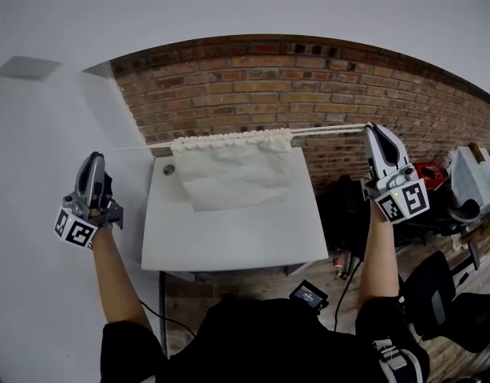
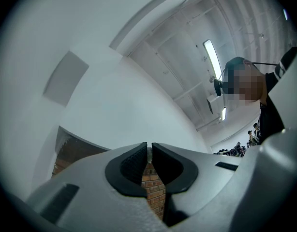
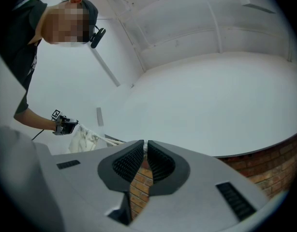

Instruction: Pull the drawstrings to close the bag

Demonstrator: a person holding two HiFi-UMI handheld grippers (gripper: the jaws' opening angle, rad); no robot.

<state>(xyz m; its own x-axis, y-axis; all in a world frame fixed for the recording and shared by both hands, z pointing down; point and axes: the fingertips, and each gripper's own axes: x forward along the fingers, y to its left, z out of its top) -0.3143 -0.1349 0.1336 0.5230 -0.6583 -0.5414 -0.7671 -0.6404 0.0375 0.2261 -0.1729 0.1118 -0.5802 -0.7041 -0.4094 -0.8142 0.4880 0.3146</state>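
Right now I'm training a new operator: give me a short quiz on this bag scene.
1. True or false: the bag lies flat on the table.
2. The right gripper is shut on: A) drawstring B) bag cloth C) nothing.
3. Fill in: the bag's mouth is ___ along the drawstring.
Key: 1 false, it hangs between the left gripper and right gripper; 2 A; 3 gathered.

Count, head view:
- white gathered cloth bag [image 1: 237, 174]: 1
- white drawstring cords [image 1: 145, 148] [image 1: 329, 129]: 2
- grey two-jaw grippers: 2, left gripper [image 1: 92, 159] and right gripper [image 1: 373, 130]
- white square table [image 1: 229, 246]: 1
- black office chair [image 1: 448, 290]: 1
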